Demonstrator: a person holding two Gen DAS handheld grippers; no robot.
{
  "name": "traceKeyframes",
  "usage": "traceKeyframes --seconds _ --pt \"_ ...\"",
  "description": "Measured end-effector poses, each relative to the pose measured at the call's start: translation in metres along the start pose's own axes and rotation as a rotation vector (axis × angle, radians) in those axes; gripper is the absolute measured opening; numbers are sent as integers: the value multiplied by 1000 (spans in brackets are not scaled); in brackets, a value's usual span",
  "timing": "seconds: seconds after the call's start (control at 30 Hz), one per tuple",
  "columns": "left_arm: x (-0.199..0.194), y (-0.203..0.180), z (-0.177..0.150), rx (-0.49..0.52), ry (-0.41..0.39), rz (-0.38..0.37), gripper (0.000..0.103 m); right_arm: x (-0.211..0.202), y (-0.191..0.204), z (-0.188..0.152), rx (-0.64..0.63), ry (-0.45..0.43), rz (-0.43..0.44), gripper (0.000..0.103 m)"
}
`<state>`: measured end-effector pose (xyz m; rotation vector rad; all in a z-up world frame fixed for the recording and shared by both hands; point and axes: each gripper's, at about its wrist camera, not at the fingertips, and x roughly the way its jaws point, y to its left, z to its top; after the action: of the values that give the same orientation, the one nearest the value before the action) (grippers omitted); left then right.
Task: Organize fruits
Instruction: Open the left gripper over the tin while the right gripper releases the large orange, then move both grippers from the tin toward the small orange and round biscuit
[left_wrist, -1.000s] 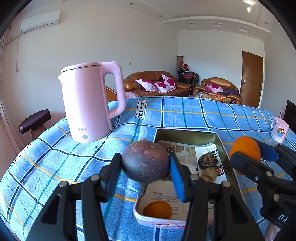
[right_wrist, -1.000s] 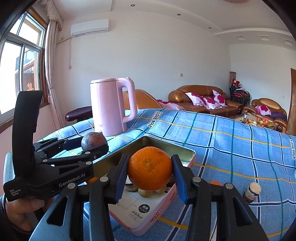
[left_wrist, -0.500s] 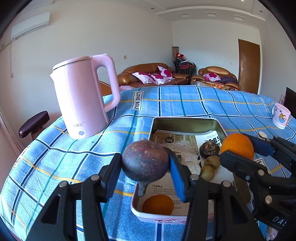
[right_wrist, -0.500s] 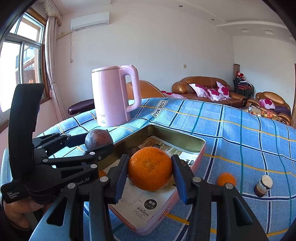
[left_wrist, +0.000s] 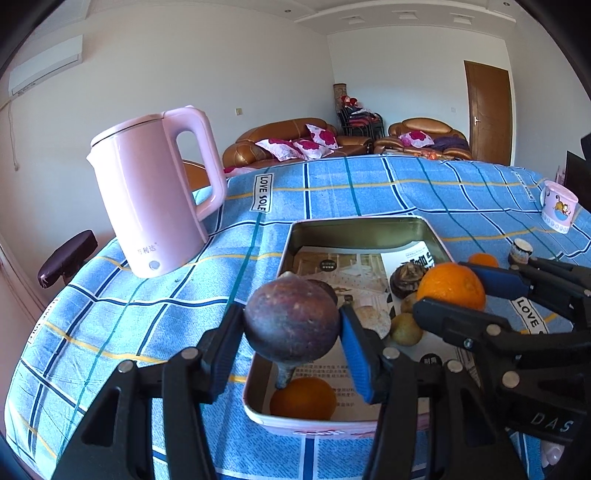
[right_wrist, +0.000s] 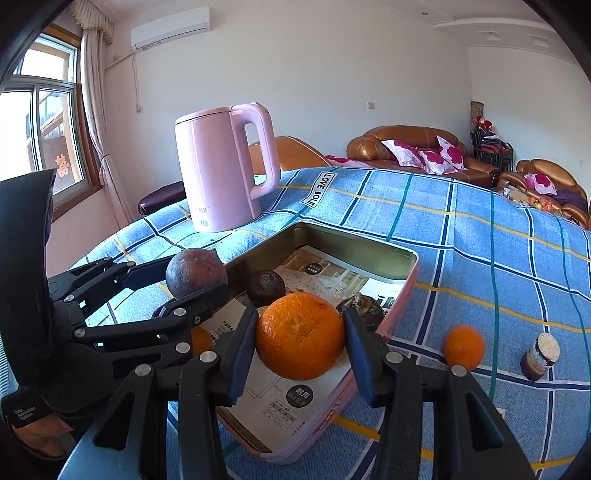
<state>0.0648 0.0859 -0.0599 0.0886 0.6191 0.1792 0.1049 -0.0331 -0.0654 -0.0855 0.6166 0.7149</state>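
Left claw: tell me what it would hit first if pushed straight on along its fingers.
Probably the tin tray. The left claw, opening around the purple fruit, points down over the tray's near end, where a small orange lies. Depth is unclear, so the fruit could touch that orange first.

Home living room. Brown leather sofas (right_wrist: 417, 147) with floral cushions (right_wrist: 428, 157), curtained window (right_wrist: 48, 118), wall air conditioner (right_wrist: 170, 32). Pink kettle (right_wrist: 221, 170) on cloth-covered desk (right_wrist: 480, 236).

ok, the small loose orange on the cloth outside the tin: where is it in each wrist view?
Left wrist: small orange at far right, mostly hidden behind the right gripper's finger, beside the little jar.
Right wrist: small orange lower right on the cloth, between the tin and the jar.
Shared landmark: pink kettle.
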Motion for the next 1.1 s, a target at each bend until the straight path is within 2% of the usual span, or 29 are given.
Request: traceKeyframes --seconds 0.17,0.33,0.4,0.47,0.53,0.67,0.73,0.93,1.1 --pt "0 -1 0 3 1 -3 57 1 -4 0 14 10 13 50" --pt "0 -2 -1 0 7 1 62 0 -5 -2 23 7 18 51" --pt "0 0 -1 -6 9 2 64 0 -6 -2 27 8 14 52" --pt "0 2 -1 -12 8 3 67 -1 -8 -2 38 3 11 59" --pt "-2 4 -1 -25 -2 11 77 -3 -9 -2 46 -9 9 64" --pt "-10 10 1 -47 -39 13 81 -10 -12 -3 55 -35 -3 70" --pt "-14 14 2 -59 -59 24 94 -13 -13 -3 61 -49 -11 70" --pt "-20 26 7 -120 -76 43 95 -24 -22 -6 92 -84 -35 71" --pt "-22 14 14 -124 -81 6 95 -36 -34 -10 87 -87 -77 71"
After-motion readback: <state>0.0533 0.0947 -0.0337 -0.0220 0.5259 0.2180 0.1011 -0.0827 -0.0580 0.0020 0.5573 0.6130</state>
